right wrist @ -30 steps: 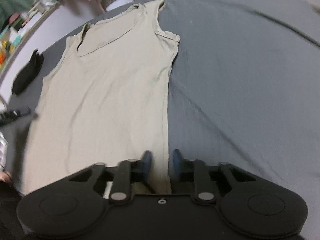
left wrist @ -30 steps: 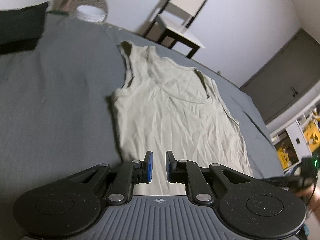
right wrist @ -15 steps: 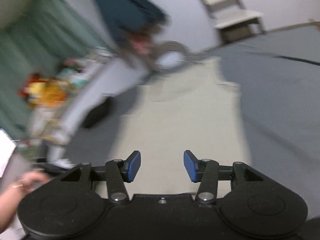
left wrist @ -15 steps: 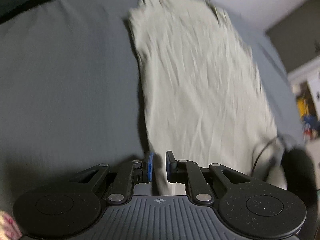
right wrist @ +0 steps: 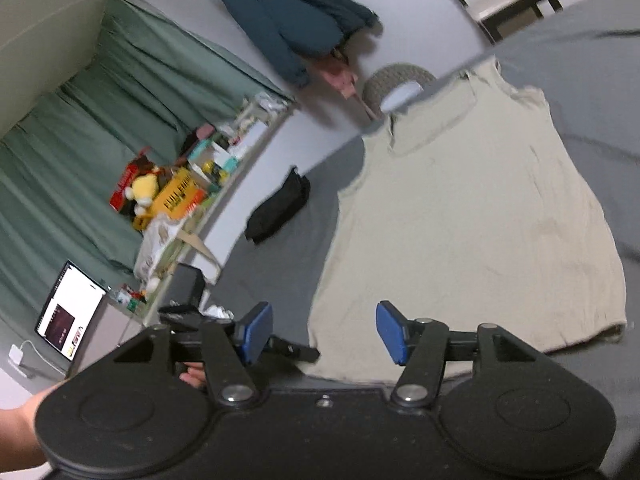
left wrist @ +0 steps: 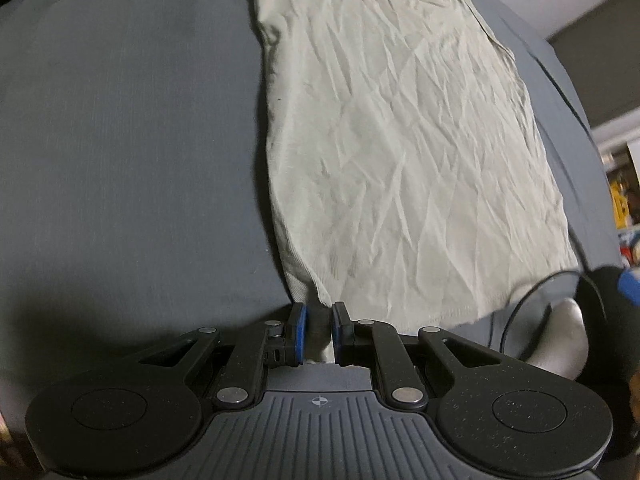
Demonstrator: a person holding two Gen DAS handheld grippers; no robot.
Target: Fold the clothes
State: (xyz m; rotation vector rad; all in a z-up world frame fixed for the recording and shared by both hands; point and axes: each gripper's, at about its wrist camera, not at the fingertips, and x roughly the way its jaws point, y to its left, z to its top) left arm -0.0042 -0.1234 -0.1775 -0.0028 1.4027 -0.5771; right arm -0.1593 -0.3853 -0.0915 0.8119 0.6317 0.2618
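Since a second ago we have dropped our left gripper (left wrist: pixel 316 330) from above the hem down to the near left corner of the pale tank top (left wrist: pixel 400 140), while our right gripper (right wrist: pixel 324 330) has lifted off the cloth and spread its blue fingers (right wrist: pixel 390 332) wide. We see the grey bed (left wrist: pixel 120 140) carrying the top, which lies flat and creased, neck away from us, with a black pouch (right wrist: pixel 280 204) well apart near the bed edge. Our left fingers (left wrist: pixel 298 332) sit narrowly apart with the hem corner between them, though whether they actually pinch it we cannot tell.
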